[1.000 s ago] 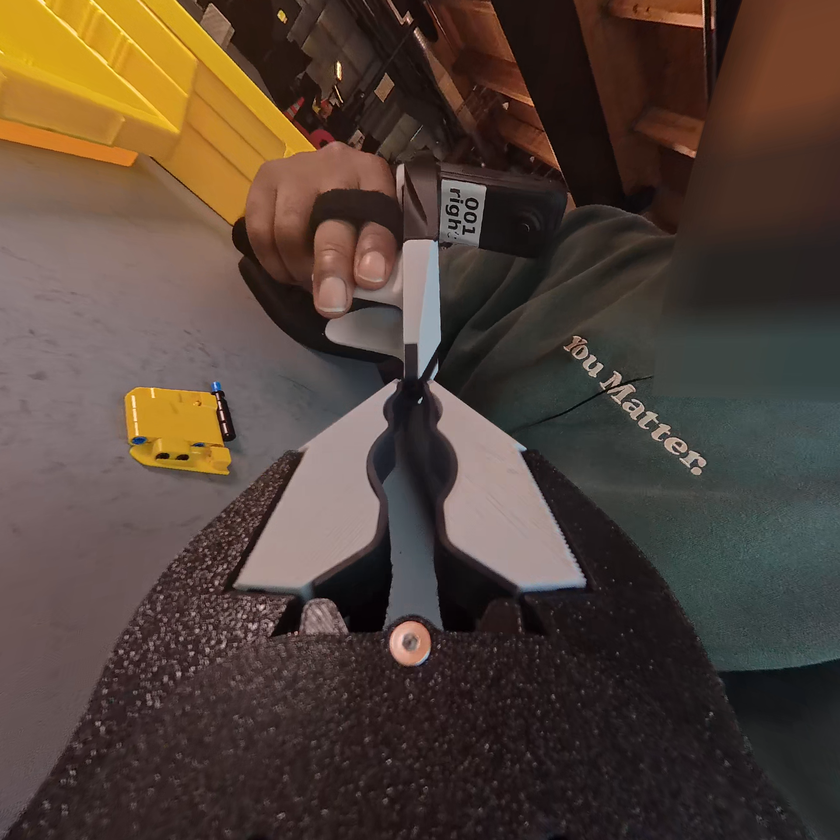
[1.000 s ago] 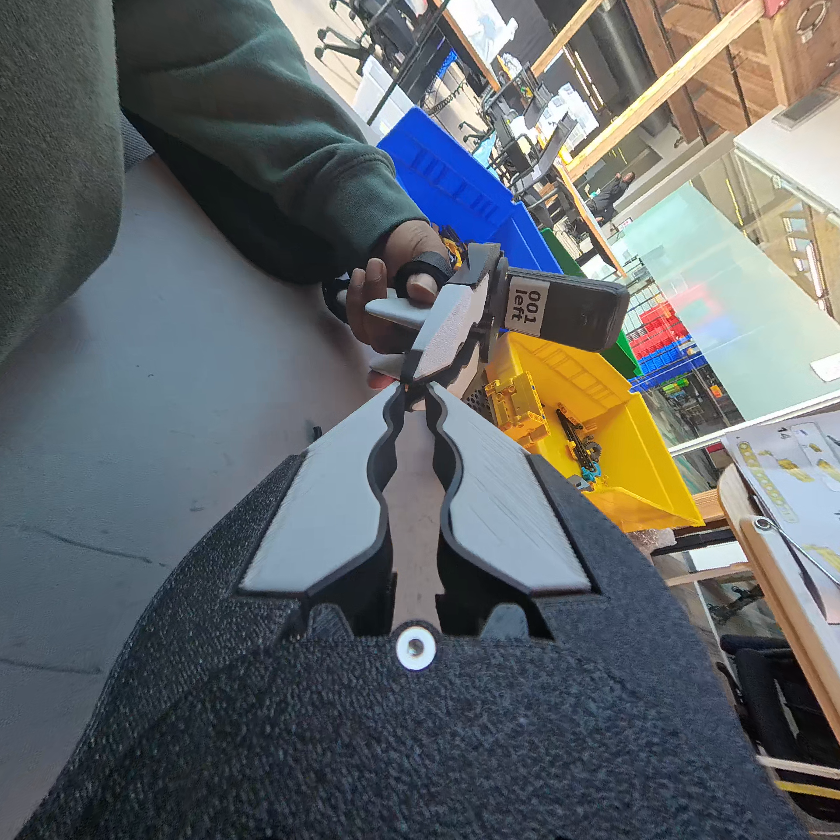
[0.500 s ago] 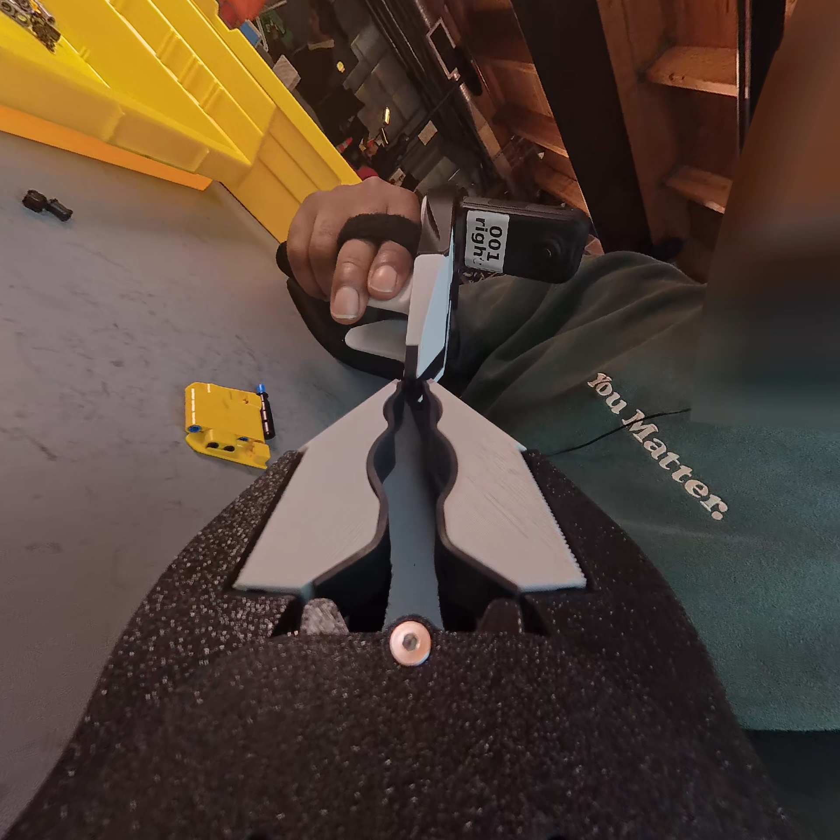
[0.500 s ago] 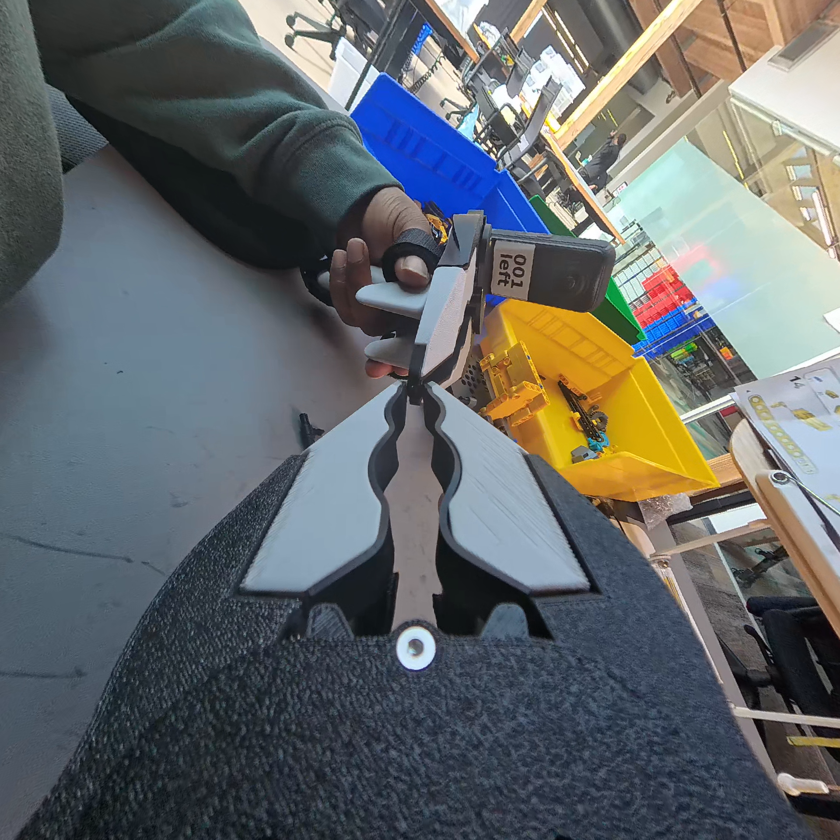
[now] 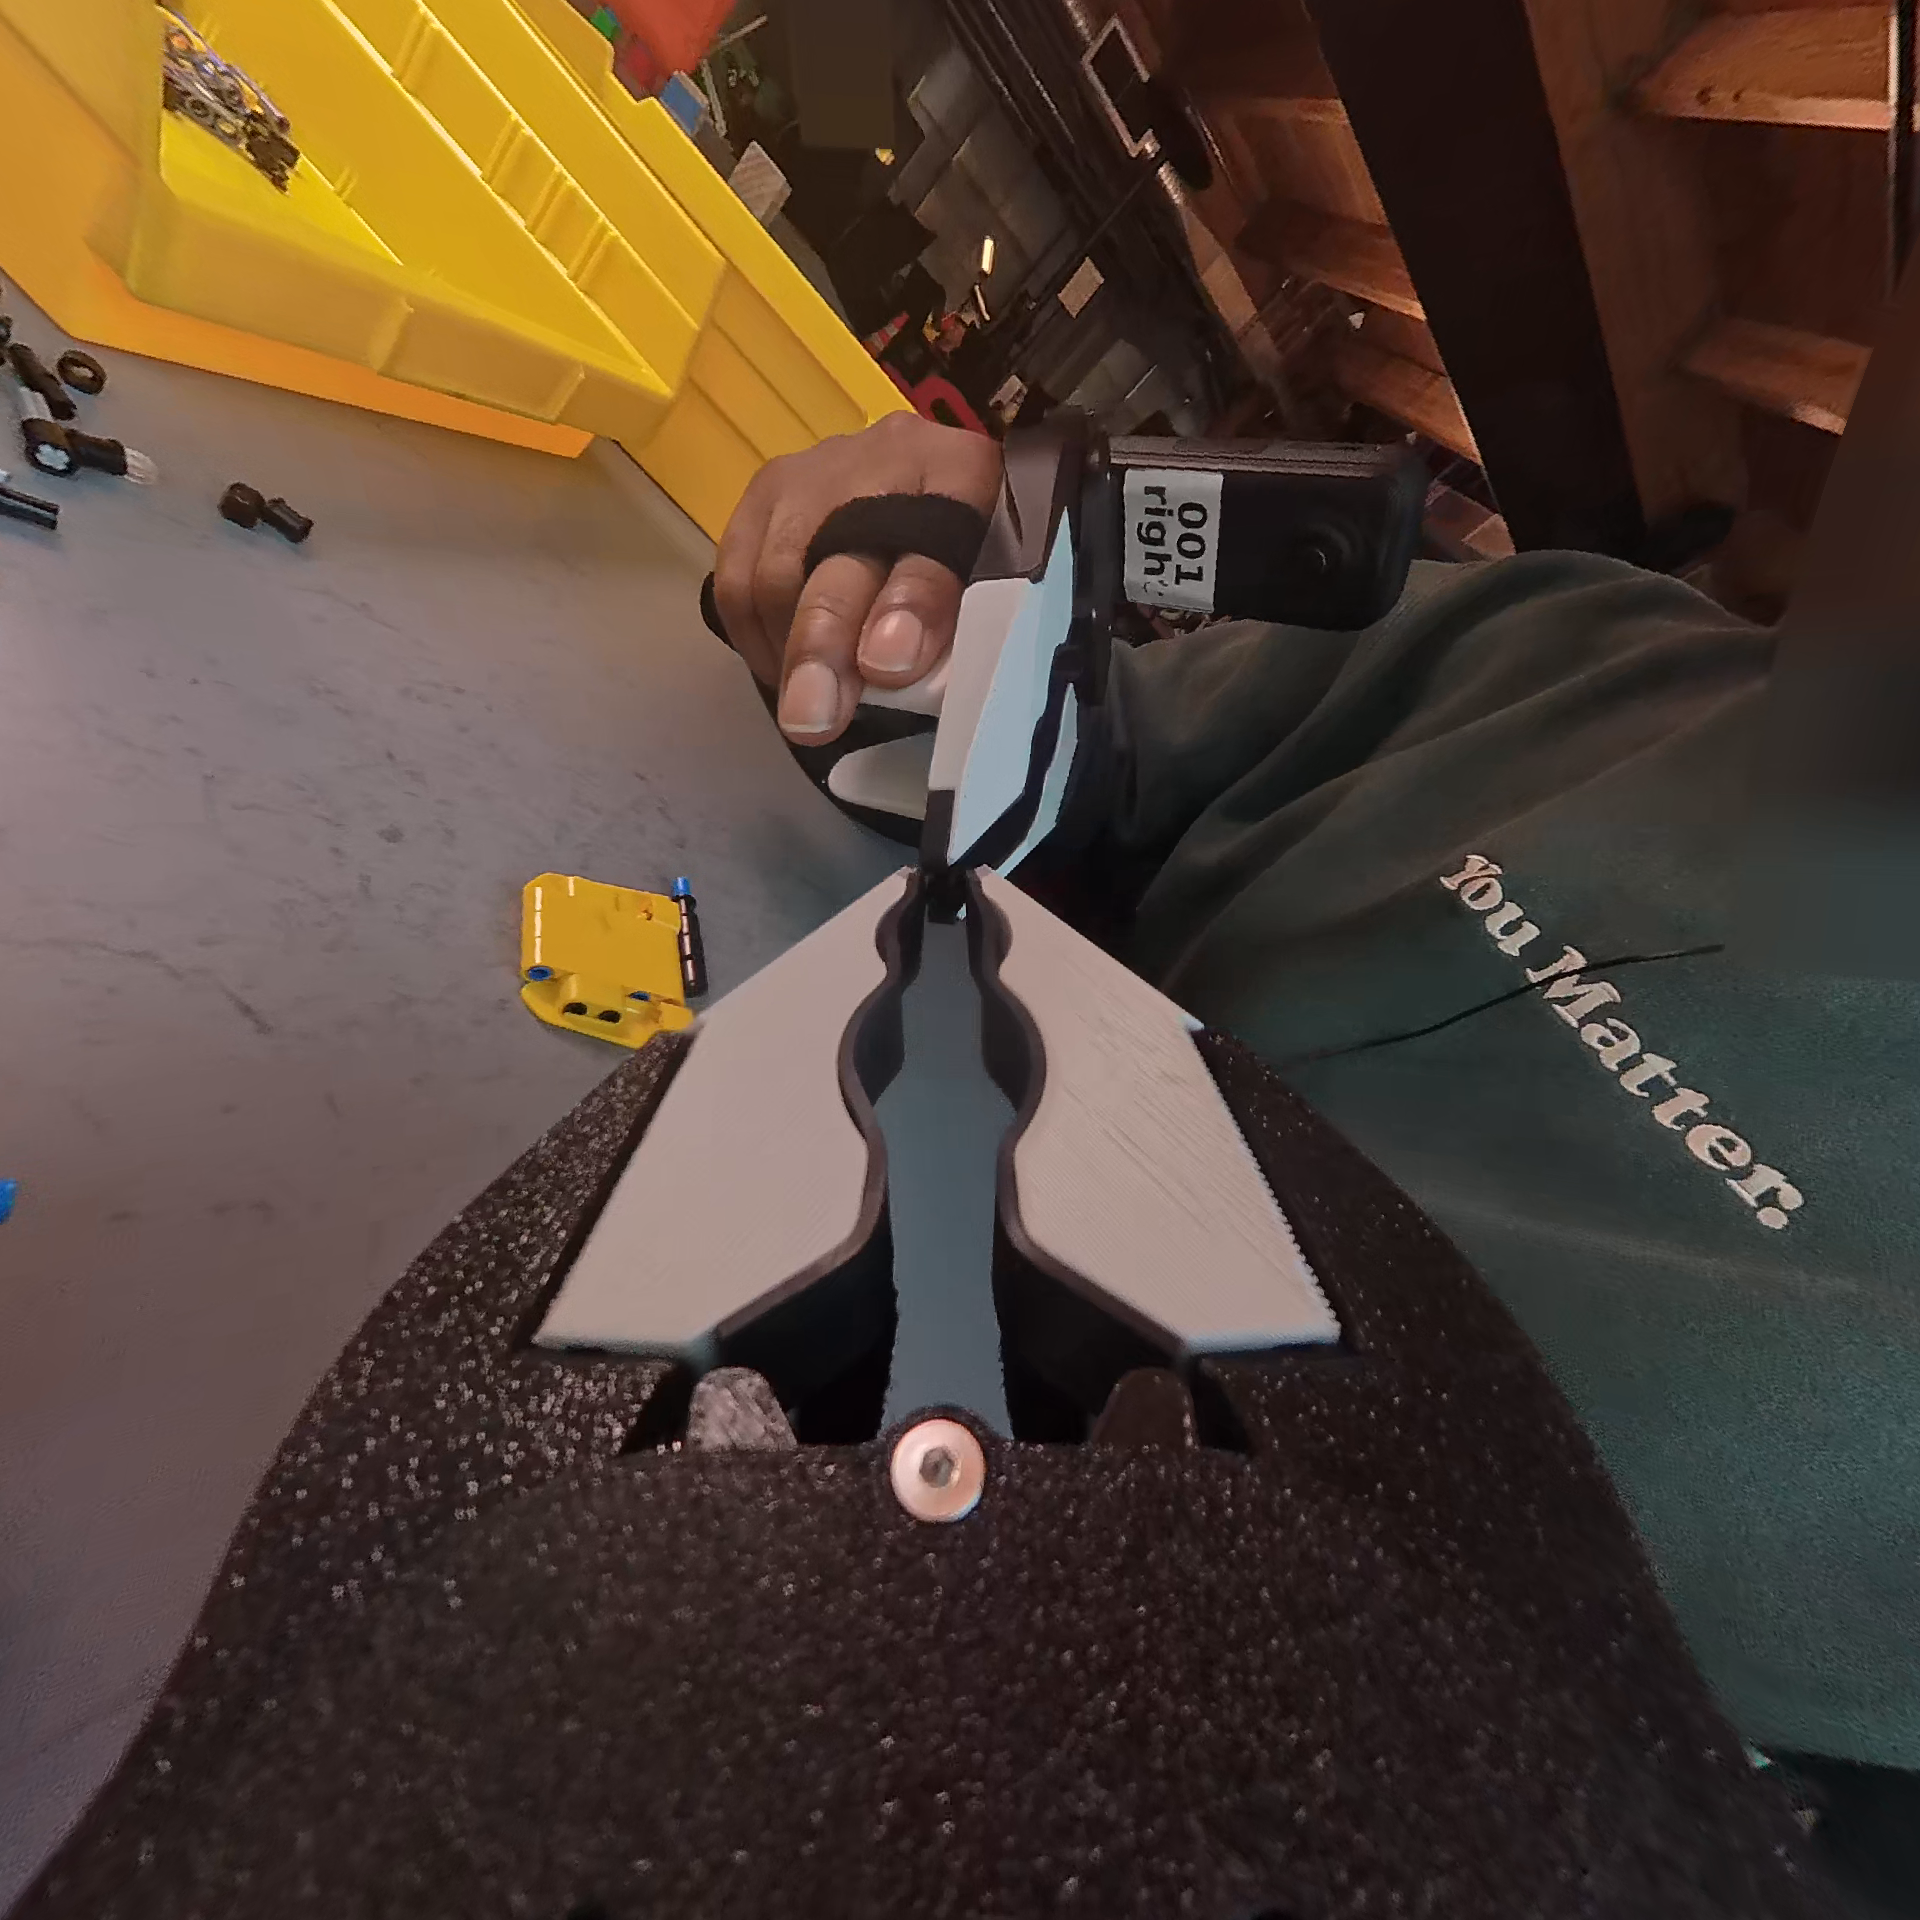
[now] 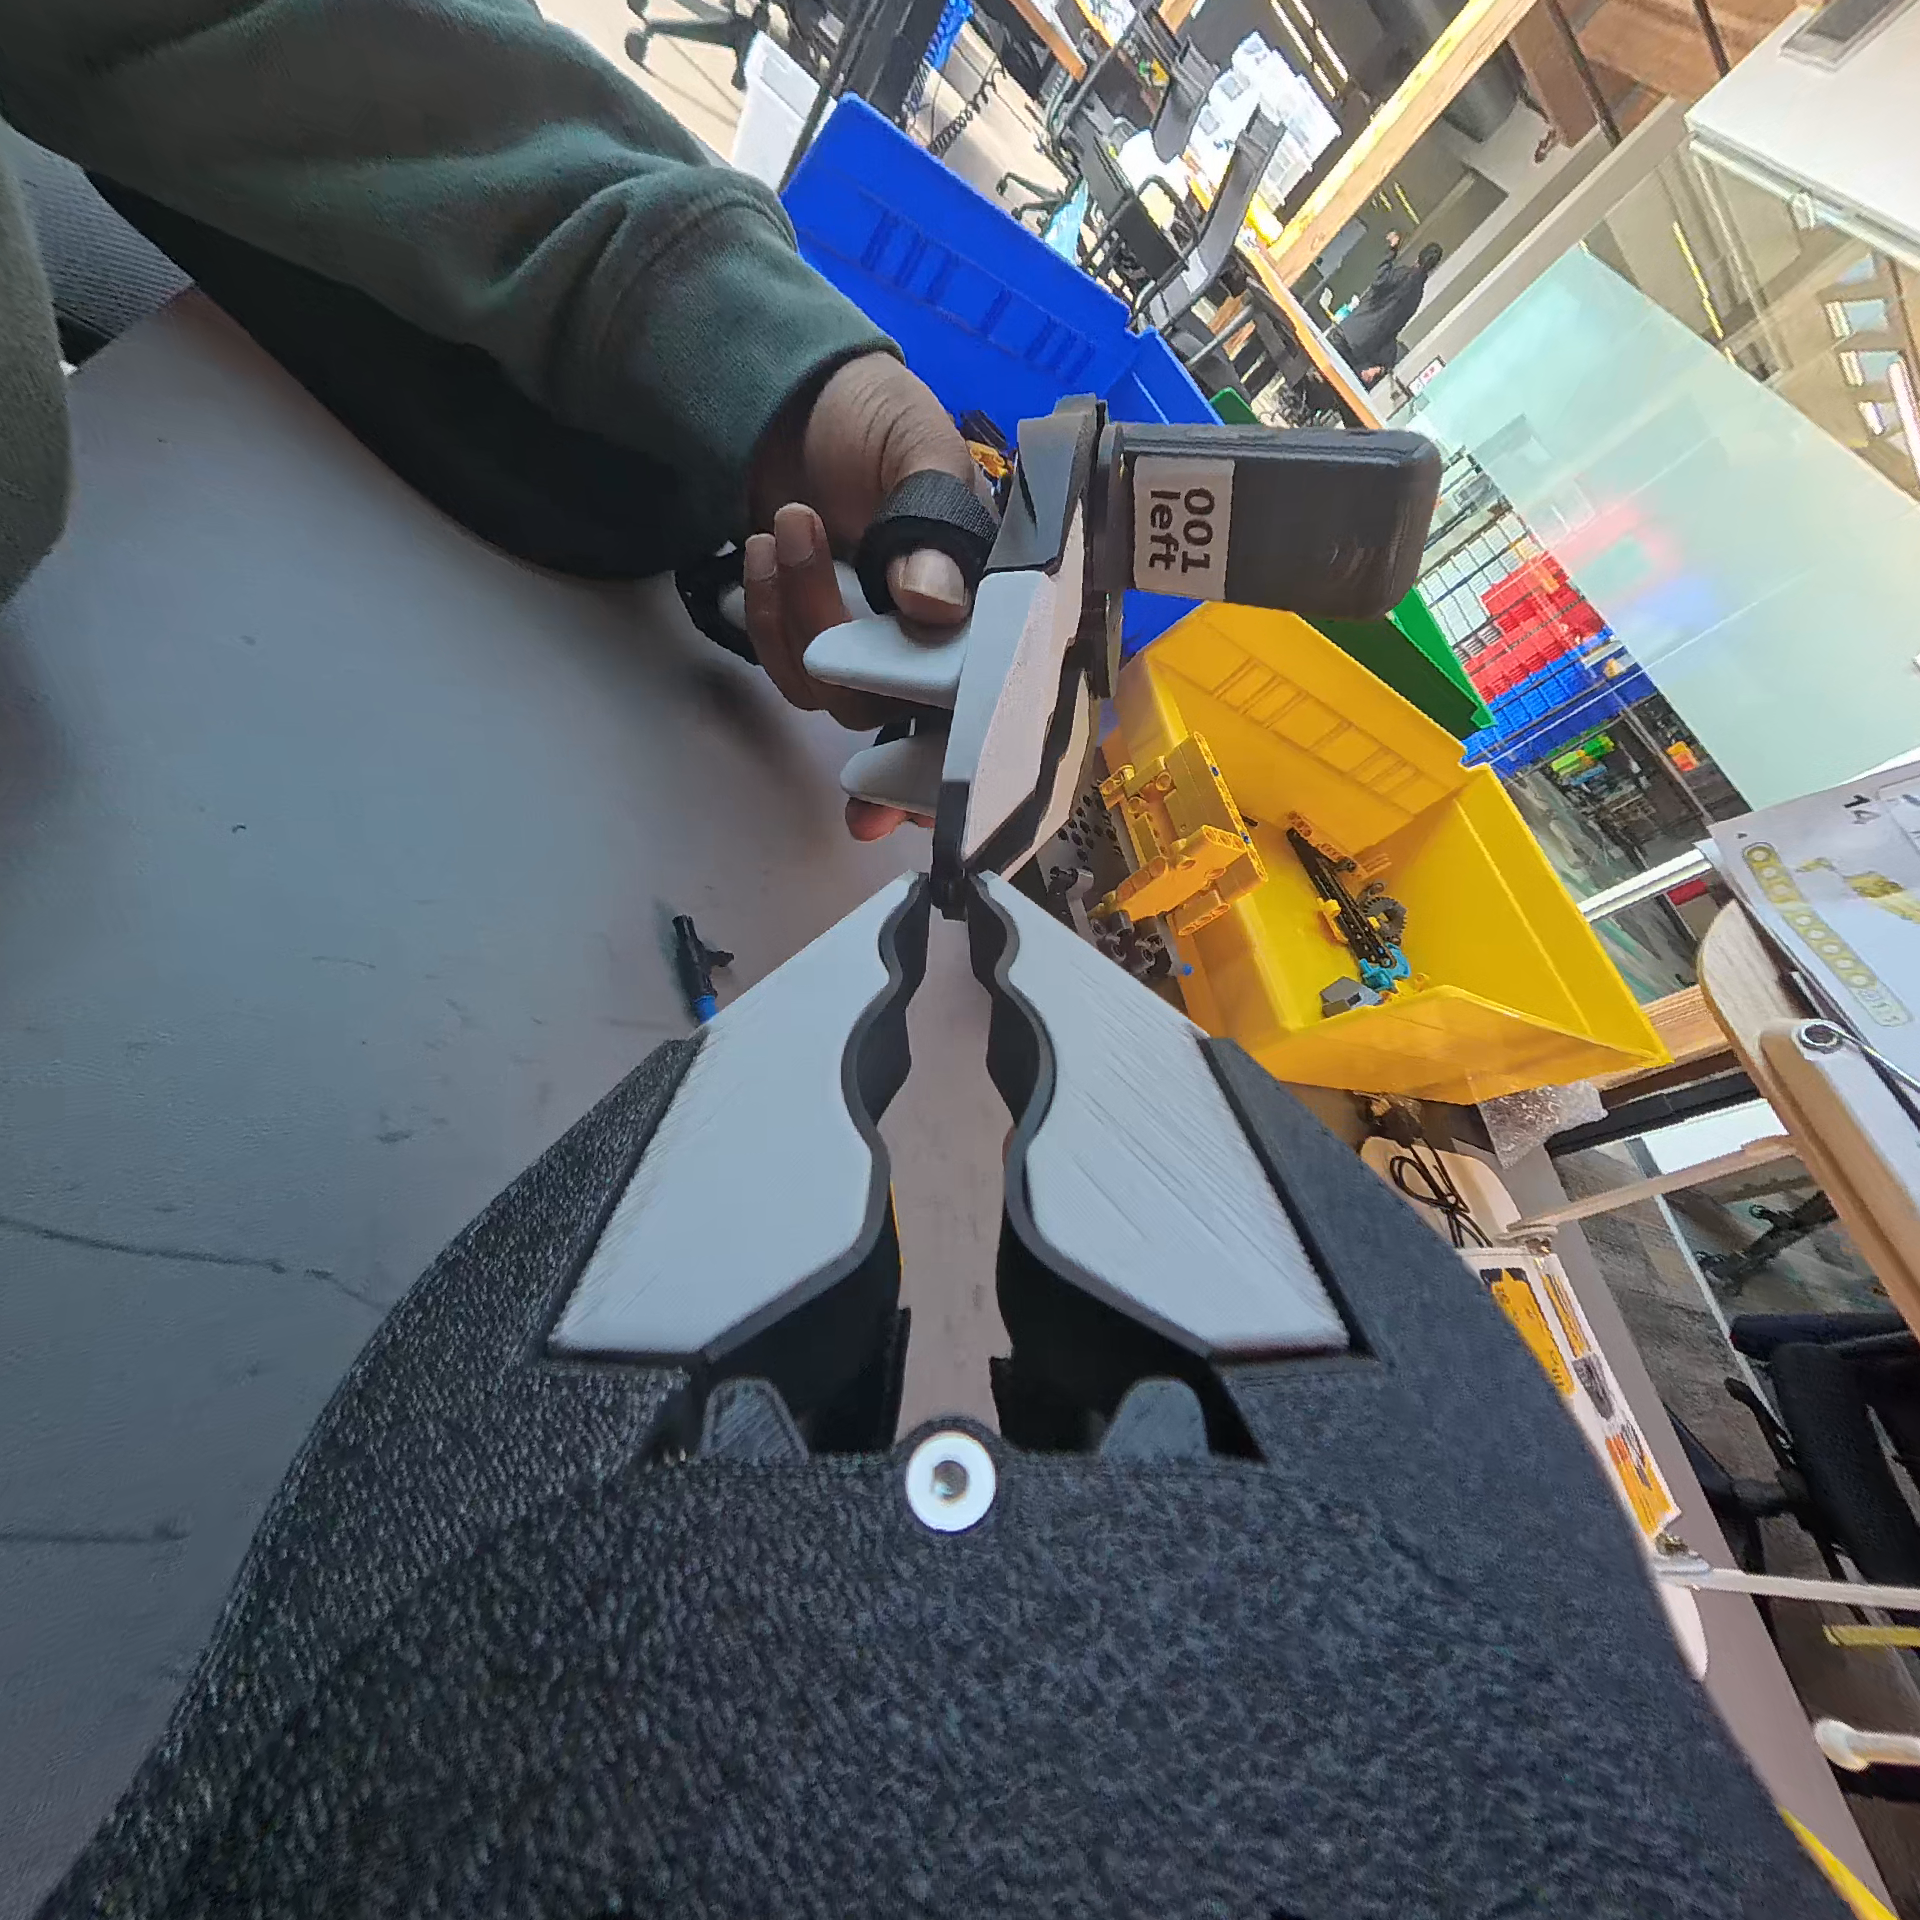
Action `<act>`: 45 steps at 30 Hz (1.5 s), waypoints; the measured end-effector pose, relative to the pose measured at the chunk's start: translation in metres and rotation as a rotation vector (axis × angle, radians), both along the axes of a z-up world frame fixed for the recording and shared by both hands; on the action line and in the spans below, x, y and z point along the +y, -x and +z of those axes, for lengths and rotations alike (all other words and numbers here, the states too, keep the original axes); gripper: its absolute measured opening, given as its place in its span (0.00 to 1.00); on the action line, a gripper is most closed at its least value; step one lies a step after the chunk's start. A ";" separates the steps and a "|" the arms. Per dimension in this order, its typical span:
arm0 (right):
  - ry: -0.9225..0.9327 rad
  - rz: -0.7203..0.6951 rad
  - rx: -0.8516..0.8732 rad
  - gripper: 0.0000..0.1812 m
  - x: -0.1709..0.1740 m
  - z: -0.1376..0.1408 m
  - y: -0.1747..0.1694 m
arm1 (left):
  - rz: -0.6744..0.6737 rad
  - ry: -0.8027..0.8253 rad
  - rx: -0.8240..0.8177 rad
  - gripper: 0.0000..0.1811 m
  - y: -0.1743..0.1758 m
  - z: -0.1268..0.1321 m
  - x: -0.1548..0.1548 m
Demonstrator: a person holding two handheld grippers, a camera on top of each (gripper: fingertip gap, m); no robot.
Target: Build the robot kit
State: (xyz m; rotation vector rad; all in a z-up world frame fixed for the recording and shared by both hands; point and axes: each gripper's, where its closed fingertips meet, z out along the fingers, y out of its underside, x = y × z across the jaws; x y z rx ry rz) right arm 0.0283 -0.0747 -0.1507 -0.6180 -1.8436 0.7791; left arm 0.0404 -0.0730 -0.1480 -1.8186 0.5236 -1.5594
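Note:
My left gripper (image 5: 943, 885) and my right gripper (image 6: 948, 885) meet tip to tip above the grey table (image 5: 312, 779). Both are shut on one small black pin (image 5: 943, 906), which also shows in the right wrist view (image 6: 948, 896). In the left wrist view the right gripper (image 5: 951, 854) comes down from above, held by a hand (image 5: 852, 582). In the right wrist view the left gripper (image 6: 951, 864) does the same, held by a hand (image 6: 852, 488) in a green sleeve. Most of the pin is hidden by the fingertips.
A yellow plate piece with blue and black pins (image 5: 603, 956) lies on the table left of my left gripper. Loose black parts (image 5: 265, 511) lie near a yellow bin (image 5: 416, 260). A black and blue pin (image 6: 694, 961), a yellow bin (image 6: 1455, 862) with a yellow assembly (image 6: 1174, 831), a blue bin (image 6: 935, 270) and a booklet (image 6: 1849, 914) are nearby. Left and right tips are no more than a few centimetres apart.
The grippers stay tip to tip on the pin. Both views have swung: the yellow plate piece slid right in the left view and more loose parts and bins came into sight.

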 end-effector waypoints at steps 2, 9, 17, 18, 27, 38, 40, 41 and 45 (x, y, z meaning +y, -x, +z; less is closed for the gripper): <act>-0.002 -0.008 -0.013 0.04 0.001 -0.005 0.001 | 0.013 -0.010 0.048 0.03 0.001 -0.005 0.001; 0.016 -0.019 -0.026 0.04 0.004 -0.009 0.003 | 0.035 -0.019 0.086 0.03 0.005 -0.009 0.004; 0.043 -0.035 -0.084 0.04 0.006 -0.017 0.004 | 0.062 -0.048 0.184 0.03 0.010 -0.016 0.006; 0.045 -0.039 -0.107 0.06 0.008 -0.020 0.003 | 0.084 -0.064 0.235 0.03 0.015 -0.019 0.008; 0.058 0.089 -0.574 0.08 -0.020 -0.068 0.007 | 0.201 -0.162 0.488 0.03 0.052 -0.035 0.019; 0.059 0.106 -0.821 0.06 -0.022 -0.090 0.008 | 0.232 -0.200 0.457 0.03 0.053 -0.023 0.020; 0.071 0.104 -0.836 0.06 -0.022 -0.090 0.008 | 0.231 -0.202 0.457 0.03 0.053 -0.023 0.020; 0.076 0.103 -0.842 0.06 -0.022 -0.091 0.008 | 0.231 -0.203 0.456 0.03 0.052 -0.023 0.020; 0.089 0.104 -0.856 0.04 -0.023 -0.091 0.007 | 0.230 -0.202 0.451 0.03 0.051 -0.023 0.020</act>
